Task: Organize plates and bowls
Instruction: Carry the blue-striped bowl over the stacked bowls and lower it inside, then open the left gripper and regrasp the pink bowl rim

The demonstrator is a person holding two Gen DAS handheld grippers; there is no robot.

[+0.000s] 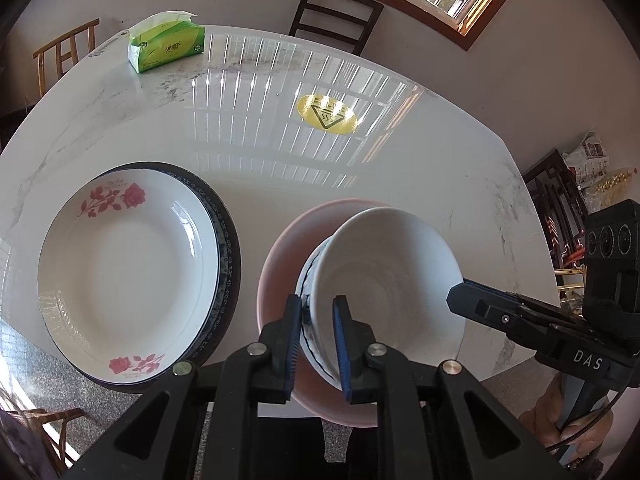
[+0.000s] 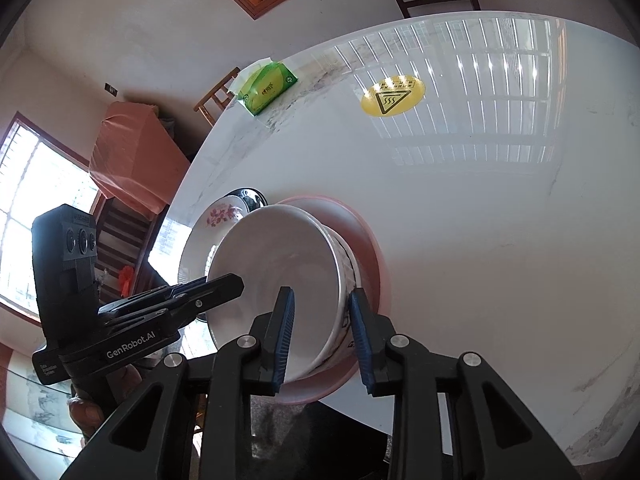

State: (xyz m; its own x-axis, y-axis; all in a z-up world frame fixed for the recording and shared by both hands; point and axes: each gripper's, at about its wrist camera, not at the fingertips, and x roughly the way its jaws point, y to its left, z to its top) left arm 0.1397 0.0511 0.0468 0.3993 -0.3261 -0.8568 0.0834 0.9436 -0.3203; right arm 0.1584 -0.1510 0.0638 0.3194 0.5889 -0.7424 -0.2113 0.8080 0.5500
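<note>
A white bowl (image 1: 392,264) (image 2: 272,248) with blue pattern on its outside sits tilted inside a wider pink bowl (image 1: 280,256) (image 2: 360,232) near the table's front edge. My left gripper (image 1: 317,304) (image 2: 236,282) straddles the white bowl's near-left rim, one finger outside and one inside, pads slightly off the wall. My right gripper (image 2: 320,300) (image 1: 456,298) straddles the opposite rim the same way, open a little. To the left a rose-printed white plate (image 1: 128,268) (image 2: 224,214) lies stacked on a dark blue-rimmed plate (image 1: 230,248) (image 2: 250,196).
A green tissue pack (image 1: 168,46) (image 2: 268,88) lies at the far left of the white marble table (image 1: 280,168). A yellow heat-warning sticker (image 1: 327,115) (image 2: 393,94) marks its middle. Chairs (image 1: 336,16) stand around the table. A hand (image 1: 560,420) holds the right gripper's handle.
</note>
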